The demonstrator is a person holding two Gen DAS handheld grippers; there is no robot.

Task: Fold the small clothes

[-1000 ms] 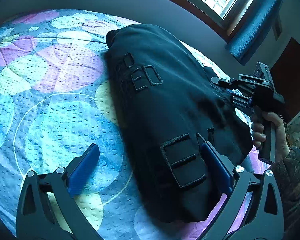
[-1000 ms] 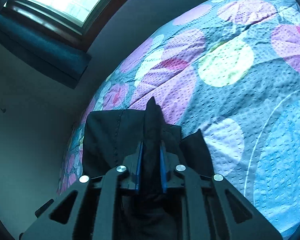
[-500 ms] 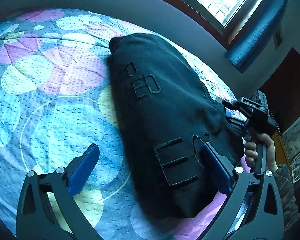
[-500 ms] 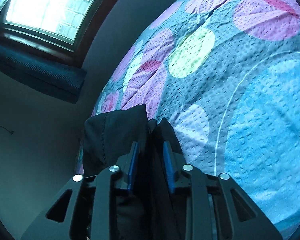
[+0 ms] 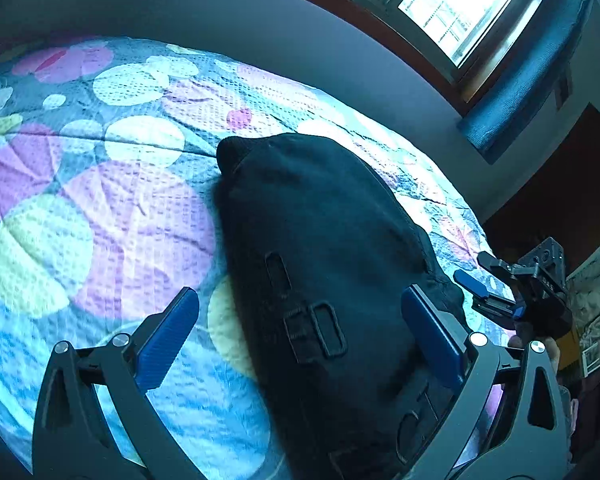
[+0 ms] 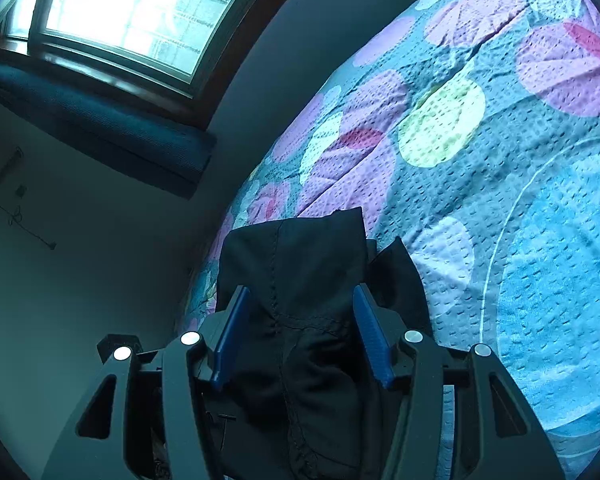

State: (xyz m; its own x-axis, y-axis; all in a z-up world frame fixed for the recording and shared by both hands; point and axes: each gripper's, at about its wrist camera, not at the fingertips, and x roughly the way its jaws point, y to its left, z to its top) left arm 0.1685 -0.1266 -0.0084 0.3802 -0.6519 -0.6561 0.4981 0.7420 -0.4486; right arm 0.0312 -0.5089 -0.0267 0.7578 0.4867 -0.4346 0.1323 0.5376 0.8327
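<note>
Both sets of fingers off the black garment: left gripper wide open above it, right gripper opening, cloth between unpinched

Black garment, folded into a long bundle with raised lettering on top, lies flat on the patterned bedspread, centre to lower right of frame.
</note>
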